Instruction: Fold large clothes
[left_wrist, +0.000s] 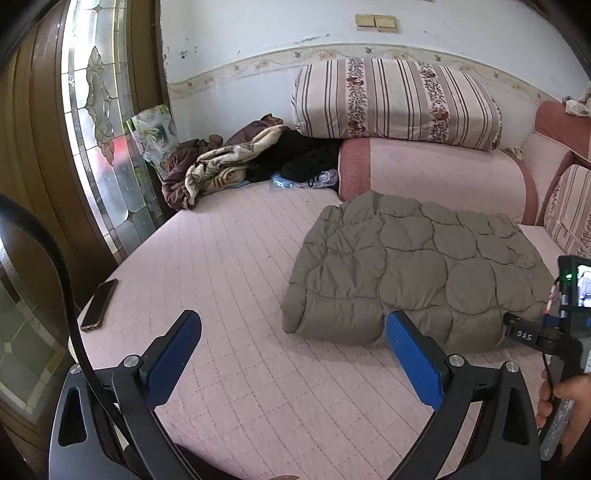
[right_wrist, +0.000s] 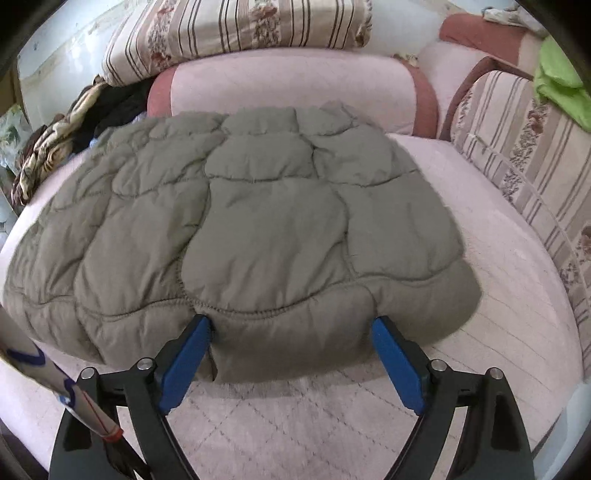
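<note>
A puffy olive-grey quilted jacket (left_wrist: 413, 273) lies folded into a flat bundle on the pink quilted bed (left_wrist: 229, 258). In the right wrist view the jacket (right_wrist: 258, 206) fills the middle, and its near hem bulges in between the wide-spread blue pads (right_wrist: 399, 365) of my right gripper (right_wrist: 291, 321), which is open. The pads sit beside the cloth without squeezing it. My left gripper (left_wrist: 294, 321) is open and empty, low over the bed with its right fingertip at the jacket's near left corner. A hand (left_wrist: 561, 402) holds the right tool's handle at the right edge of the left wrist view.
A phone (left_wrist: 99, 304) lies near the bed's left edge. A heap of clothes (left_wrist: 221, 166) sits at the back left by a glass door (left_wrist: 96, 129). A striped folded quilt (left_wrist: 395, 99) rests on a pink bolster (left_wrist: 432, 173). Striped cushions (right_wrist: 517, 166) line the right side.
</note>
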